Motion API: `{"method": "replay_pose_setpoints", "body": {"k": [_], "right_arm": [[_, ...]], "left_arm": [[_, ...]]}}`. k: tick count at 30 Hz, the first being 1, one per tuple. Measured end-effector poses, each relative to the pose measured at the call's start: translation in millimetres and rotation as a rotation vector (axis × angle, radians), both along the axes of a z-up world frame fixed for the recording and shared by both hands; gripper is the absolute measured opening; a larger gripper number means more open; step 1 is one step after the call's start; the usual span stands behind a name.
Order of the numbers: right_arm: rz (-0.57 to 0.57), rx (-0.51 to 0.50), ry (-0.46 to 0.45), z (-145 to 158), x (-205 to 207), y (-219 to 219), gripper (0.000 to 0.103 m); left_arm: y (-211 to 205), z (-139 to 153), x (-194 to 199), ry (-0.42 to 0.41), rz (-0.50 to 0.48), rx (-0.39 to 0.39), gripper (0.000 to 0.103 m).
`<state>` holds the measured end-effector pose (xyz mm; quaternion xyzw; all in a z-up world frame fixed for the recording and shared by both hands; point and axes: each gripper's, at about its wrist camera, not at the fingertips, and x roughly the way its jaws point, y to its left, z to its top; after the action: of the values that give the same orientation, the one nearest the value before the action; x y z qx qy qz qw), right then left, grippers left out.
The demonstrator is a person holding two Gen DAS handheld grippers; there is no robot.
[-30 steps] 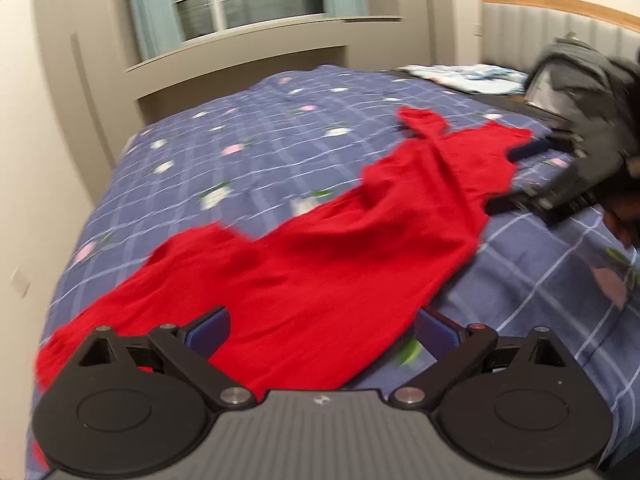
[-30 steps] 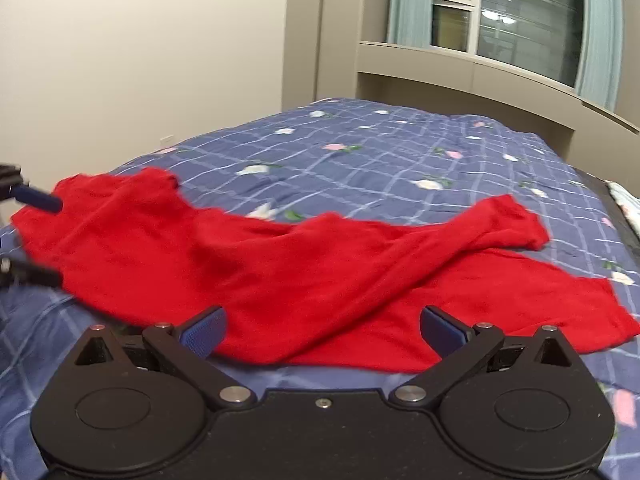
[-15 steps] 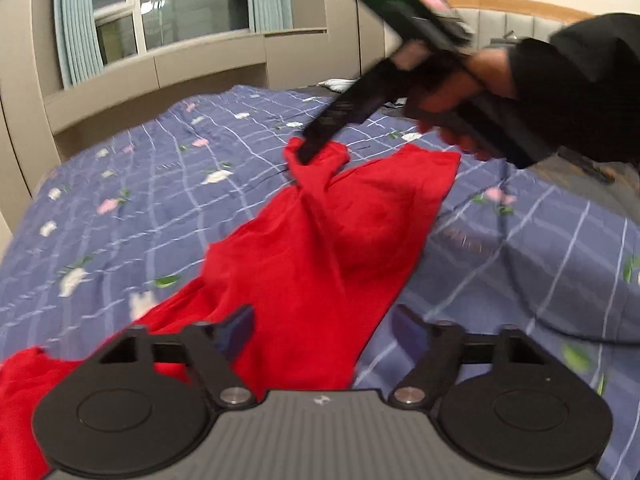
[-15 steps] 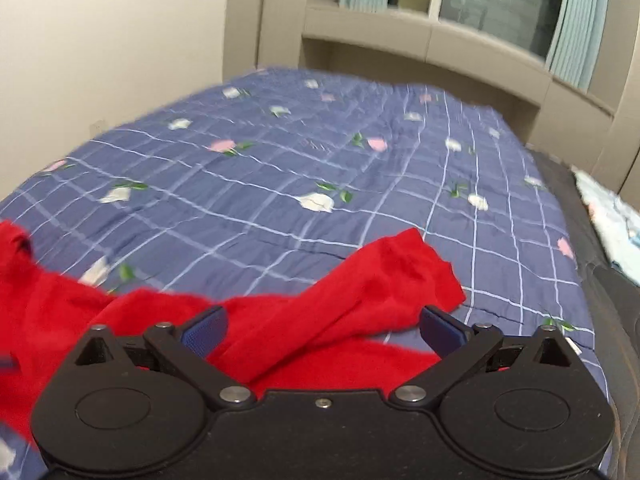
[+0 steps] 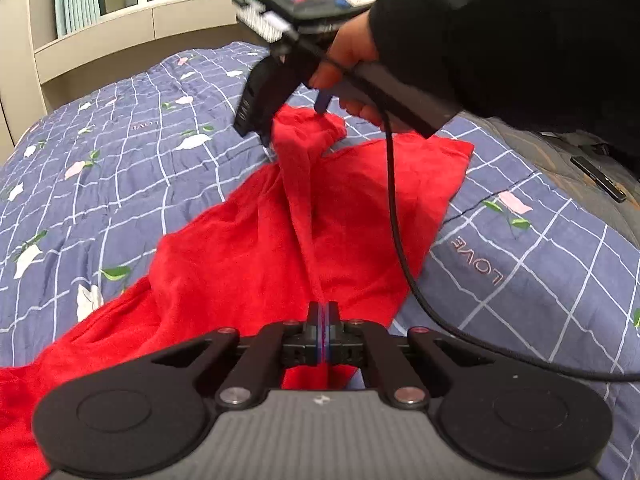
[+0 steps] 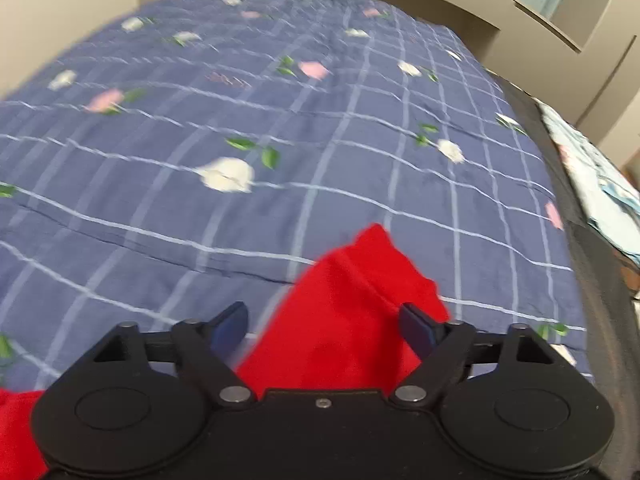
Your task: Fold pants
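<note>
My left tongs are pinched tight on a ridge of the soft red fabric pants, which sprawl across the navy checked floral quilt on the bed. My right tongs are closing over one red end, pads not pressing it.

Left gripper is pitched downward, jaws fully closed, pads pressed together on a ridge of the red pants. Right gripper is also pitched downward; jaws are closing but a wide gap is left, red fabric lies between them and is not pressed by either pad. Ahead of the left gripper, the right hand is seen wrapped around its gripper's handle, black sleeve behind it.
</note>
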<state>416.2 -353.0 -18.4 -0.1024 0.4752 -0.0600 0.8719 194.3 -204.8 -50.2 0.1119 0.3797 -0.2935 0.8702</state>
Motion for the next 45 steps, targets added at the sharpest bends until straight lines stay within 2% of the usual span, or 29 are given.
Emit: {"method": "replay_pose_setpoints", "body": {"k": [2,4,5,7,9,11,14,17,20,23,28,29,31,34,36,39,43,45], "right_arm": [[-0.04,-0.008,0.011,-4,5,-7,0.053],[-0.082,0.049,0.017,-4,8,-19,0.012],[-0.09,0.088,0.011,-1,8,-24,0.003],[-0.093,0.124,-0.035,11,4,-31,0.003],[-0.089,0.177,-0.133,33,-6,-41,0.003],[-0.089,0.278,-0.262,63,-25,-58,0.003],[-0.074,0.35,-0.44,98,-67,-84,0.003],[-0.093,0.39,-0.517,103,-110,-115,0.003],[-0.155,0.39,-0.497,72,-145,-141,0.003],[-0.261,0.453,-0.451,31,-172,-164,0.003],[-0.343,0.501,-0.414,-16,-210,-174,0.004],[-0.346,0.508,-0.407,-22,-212,-176,0.005],[-0.352,0.527,-0.399,-28,-214,-180,0.017],[-0.374,0.582,-0.399,-32,-211,-189,0.027],[-0.387,0.585,-0.393,-31,-207,-194,0.027],[-0.362,0.527,-0.382,-22,-191,-192,0.006],[-0.246,0.5,-0.447,6,-178,-176,0.003],[-0.18,0.51,-0.514,23,-177,-169,0.003]], "left_arm": [[-1,3,-1,-0.013,-0.002,0.004,0.0],[-1,8,-4,-0.037,-0.001,0.007,0.0],[-2,13,-6,-0.052,0.001,0.009,0.0],[1,22,-6,-0.087,0.02,0.007,0.0],[3,35,-8,-0.148,0.046,0.004,0.0],[4,49,-12,-0.215,0.049,0.007,0.0],[-4,59,-23,-0.302,0.016,0.046,0.0],[-18,52,-37,-0.341,-0.052,0.107,0.0],[-33,31,-51,-0.319,-0.131,0.167,0.0],[-46,8,-60,-0.291,-0.188,0.226,0.0],[-53,-12,-64,-0.258,-0.209,0.276,0.0],[-52,-12,-66,-0.257,-0.205,0.277,0.0],[-51,-11,-65,-0.251,-0.197,0.271,0.0],[-51,-11,-63,-0.247,-0.196,0.275,0.0],[-51,-11,-66,-0.251,-0.189,0.277,0.0],[-52,-6,-65,-0.279,-0.15,0.277,0.0],[-43,9,-60,-0.34,-0.059,0.281,0.0],[-35,20,-55,-0.383,0.001,0.284,0.0]]}}
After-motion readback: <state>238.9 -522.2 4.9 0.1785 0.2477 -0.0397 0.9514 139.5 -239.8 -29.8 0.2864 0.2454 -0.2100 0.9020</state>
